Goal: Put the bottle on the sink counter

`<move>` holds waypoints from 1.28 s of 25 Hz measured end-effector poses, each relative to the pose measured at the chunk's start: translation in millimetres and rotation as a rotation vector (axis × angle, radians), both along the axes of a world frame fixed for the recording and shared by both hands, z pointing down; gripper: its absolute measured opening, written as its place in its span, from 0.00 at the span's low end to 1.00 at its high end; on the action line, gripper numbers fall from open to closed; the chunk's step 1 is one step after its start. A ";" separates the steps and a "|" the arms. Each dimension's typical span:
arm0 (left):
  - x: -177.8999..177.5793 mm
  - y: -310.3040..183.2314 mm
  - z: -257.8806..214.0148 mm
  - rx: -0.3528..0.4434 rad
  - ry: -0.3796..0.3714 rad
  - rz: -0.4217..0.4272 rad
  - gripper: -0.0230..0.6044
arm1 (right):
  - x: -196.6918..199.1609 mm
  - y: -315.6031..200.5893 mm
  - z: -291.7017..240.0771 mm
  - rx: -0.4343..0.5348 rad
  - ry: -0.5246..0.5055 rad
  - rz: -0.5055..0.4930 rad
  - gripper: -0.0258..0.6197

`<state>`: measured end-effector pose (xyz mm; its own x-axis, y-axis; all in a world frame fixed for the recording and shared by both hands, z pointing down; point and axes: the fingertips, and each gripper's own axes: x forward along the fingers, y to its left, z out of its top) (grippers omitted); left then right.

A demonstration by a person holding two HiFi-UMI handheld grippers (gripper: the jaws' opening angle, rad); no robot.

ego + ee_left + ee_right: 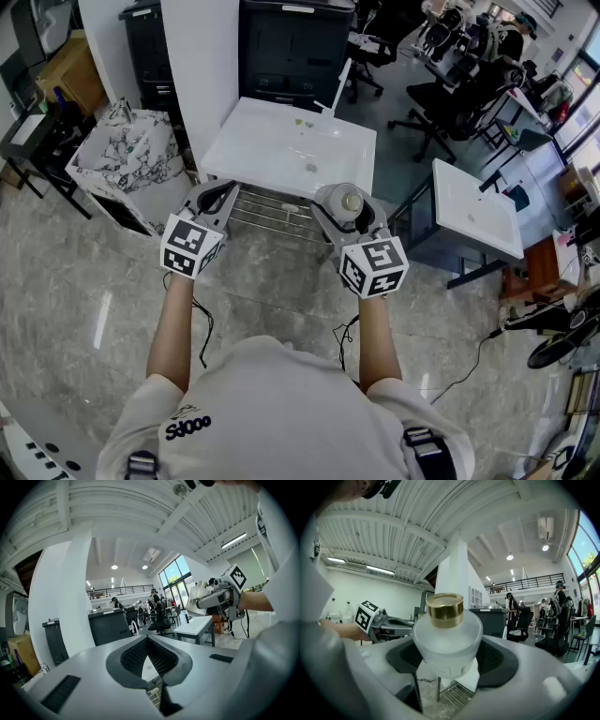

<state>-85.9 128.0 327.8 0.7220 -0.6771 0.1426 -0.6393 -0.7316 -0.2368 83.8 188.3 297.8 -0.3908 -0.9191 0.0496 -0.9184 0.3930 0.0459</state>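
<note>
Bottle [447,641]: clamped upright in right gripper [347,214], centre of head view, just short of sink counter [272,141]. Advance level, seat base on flat rim, then release. Left gripper [214,199] closed, empty.

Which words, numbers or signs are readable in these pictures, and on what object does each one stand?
No text reads with certainty.
Print on the shirt: too small and warped to read.
Cubes on the left gripper and right gripper: black-and-white square patterns, no words.
The bottle: no label shows.
</note>
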 end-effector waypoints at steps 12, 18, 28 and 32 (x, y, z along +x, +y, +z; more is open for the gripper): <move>16.2 14.2 3.9 -0.006 -0.029 0.026 0.04 | 5.4 3.9 -5.4 0.006 -0.035 -0.035 0.57; 20.9 15.2 7.3 -0.021 -0.023 -0.007 0.04 | 12.5 3.1 -3.4 0.001 -0.010 -0.052 0.57; 43.0 21.6 17.2 -0.033 -0.024 -0.044 0.04 | 39.0 2.0 6.1 -0.009 0.004 -0.069 0.57; 44.6 18.6 23.3 -0.045 -0.024 -0.049 0.04 | 47.6 -0.5 11.8 -0.020 -0.005 -0.057 0.57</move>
